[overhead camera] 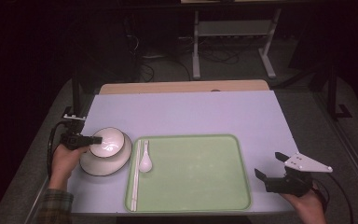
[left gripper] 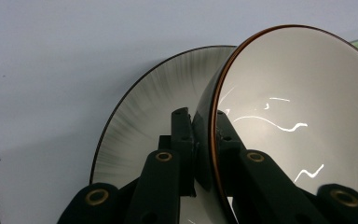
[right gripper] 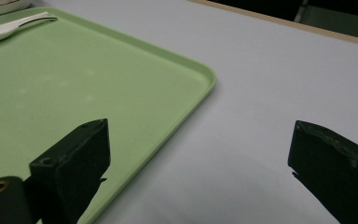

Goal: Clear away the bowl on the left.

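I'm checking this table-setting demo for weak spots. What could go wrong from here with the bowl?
1. The left claw pinches only the thin rim of the bowl, which is tilted; the glossy bowl might slip or swing.
2. The bowl sits over the plate; lifting could drag or knock it.
3. The spoon and chopsticks lie at the tray's left edge, in the bowl's likely path.

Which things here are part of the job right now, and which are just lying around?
In the job:
- left tongs, shut on the bowl's rim
- bowl
- plate beneath it

Lying about:
- green tray
- spoon
- chopsticks
- right tongs, open, idle
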